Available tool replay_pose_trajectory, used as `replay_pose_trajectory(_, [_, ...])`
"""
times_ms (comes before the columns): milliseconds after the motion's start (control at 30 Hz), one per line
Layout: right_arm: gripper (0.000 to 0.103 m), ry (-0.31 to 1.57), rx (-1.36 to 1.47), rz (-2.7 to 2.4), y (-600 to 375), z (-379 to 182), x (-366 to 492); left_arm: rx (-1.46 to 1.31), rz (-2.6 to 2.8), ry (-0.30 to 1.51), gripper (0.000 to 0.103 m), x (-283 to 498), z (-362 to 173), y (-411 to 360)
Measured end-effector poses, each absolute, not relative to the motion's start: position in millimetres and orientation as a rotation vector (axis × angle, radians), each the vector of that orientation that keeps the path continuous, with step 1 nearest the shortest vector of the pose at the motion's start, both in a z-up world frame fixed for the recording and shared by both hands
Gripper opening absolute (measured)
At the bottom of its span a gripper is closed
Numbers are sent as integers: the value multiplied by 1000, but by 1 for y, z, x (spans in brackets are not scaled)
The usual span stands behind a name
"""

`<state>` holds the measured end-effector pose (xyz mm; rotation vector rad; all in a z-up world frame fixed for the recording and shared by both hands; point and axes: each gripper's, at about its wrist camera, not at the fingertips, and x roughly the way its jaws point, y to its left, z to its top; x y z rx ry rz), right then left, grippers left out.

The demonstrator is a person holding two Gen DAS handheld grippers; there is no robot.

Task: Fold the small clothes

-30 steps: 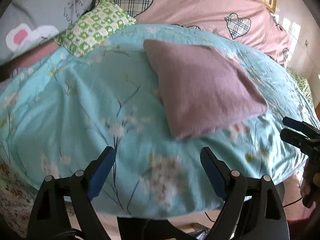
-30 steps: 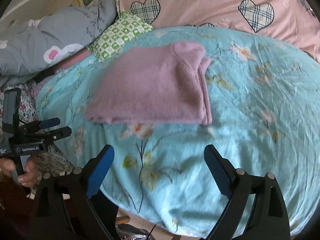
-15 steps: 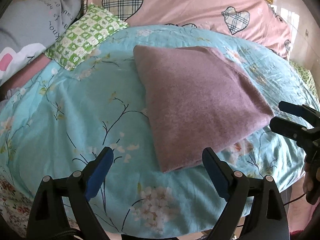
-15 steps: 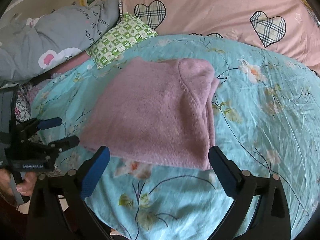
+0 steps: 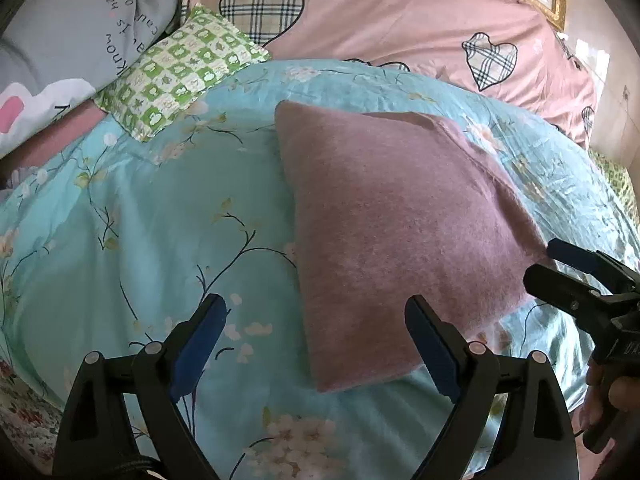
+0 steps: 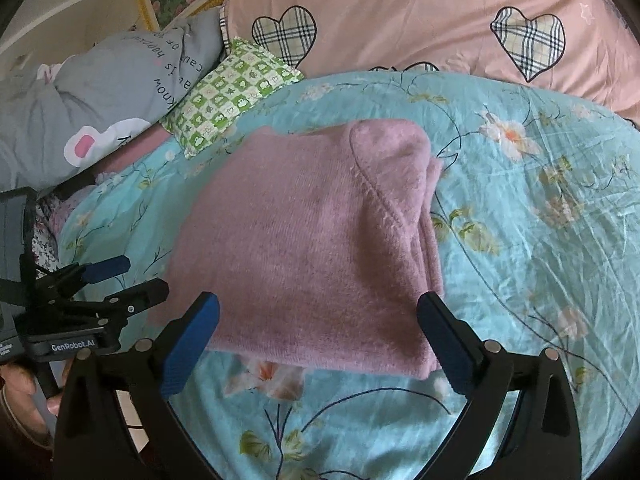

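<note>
A mauve knit garment [image 5: 392, 216] lies folded into a rough rectangle on the teal floral bedspread [image 5: 160, 220]. It also shows in the right wrist view [image 6: 312, 240], with a folded sleeve edge on its right side. My left gripper [image 5: 316, 340] is open and empty, just above the garment's near left corner. My right gripper [image 6: 316, 340] is open and empty, its jaws spanning the garment's near edge. The right gripper also shows at the right edge of the left wrist view [image 5: 576, 276], and the left gripper at the left of the right wrist view [image 6: 120, 280].
A green checked pillow [image 5: 180, 68] lies at the back left, a grey printed quilt [image 5: 72, 48] beside it. A pink quilt with plaid hearts [image 5: 400, 20] fills the back. The bed's near edge runs below both grippers.
Both grippers have moved forward toward the garment, which now looks larger and sits between their jaws. The garment itself has not moved. Both grippers stay open.
</note>
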<state>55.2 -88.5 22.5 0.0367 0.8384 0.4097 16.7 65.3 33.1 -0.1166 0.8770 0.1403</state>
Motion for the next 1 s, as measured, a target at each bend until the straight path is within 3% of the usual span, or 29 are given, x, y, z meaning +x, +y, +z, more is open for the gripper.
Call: replay_pose_trajectory(1000, [99,862,-3,416,-87,20,53,-50,162,902,93,15,29,63])
